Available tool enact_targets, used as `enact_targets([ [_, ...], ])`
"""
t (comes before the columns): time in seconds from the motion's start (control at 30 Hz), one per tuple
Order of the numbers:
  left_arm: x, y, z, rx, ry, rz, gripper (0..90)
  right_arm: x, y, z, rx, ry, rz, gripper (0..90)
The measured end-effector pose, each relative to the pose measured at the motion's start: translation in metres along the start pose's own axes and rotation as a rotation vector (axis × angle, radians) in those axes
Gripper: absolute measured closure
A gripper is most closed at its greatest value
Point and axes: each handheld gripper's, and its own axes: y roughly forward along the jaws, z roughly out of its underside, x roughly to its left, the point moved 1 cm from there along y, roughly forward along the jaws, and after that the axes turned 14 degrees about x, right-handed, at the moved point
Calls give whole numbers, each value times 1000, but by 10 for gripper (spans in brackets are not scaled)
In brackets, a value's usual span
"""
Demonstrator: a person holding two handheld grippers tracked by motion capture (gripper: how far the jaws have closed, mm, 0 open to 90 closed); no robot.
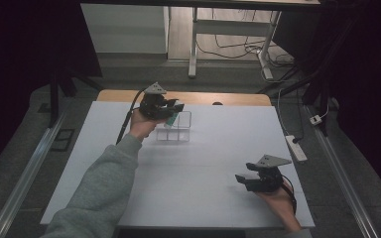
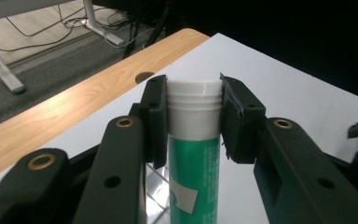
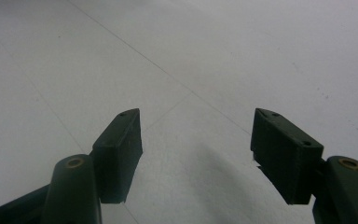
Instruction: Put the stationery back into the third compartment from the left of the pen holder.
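While clamped: hand-held gripper (image 2: 194, 119) on tube (image 2: 195, 154).

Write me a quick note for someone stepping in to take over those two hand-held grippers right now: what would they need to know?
Left gripper: shut on the white cap of the green tube, held at the clear compartment box near the table's far edge.
Right gripper: open, holding nothing, low over the white table at the near right.
Done: the tube is gripped and at the box.
Left: I cannot tell whether the tube is seated in a compartment or above it, so check before releasing. The right gripper is free to steady the box.
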Motion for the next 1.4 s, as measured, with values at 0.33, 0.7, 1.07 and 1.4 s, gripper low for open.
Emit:
enact_targets([
  [0.33, 5, 17, -14, 9, -2, -19, 641, 1, 1, 0, 4, 0, -3, 335],
  [0.7, 3, 34, -27, 19, 11, -18, 641, 0, 1, 0, 1, -3, -9, 335],
  [1.07, 4, 47, -31, 12, -13, -21, 640, 0, 1, 0, 0, -5, -14, 335],
  [1.4, 5, 46, -29, 29, -30, -10, 396, 0, 2, 0, 10, -10, -9, 333],
])
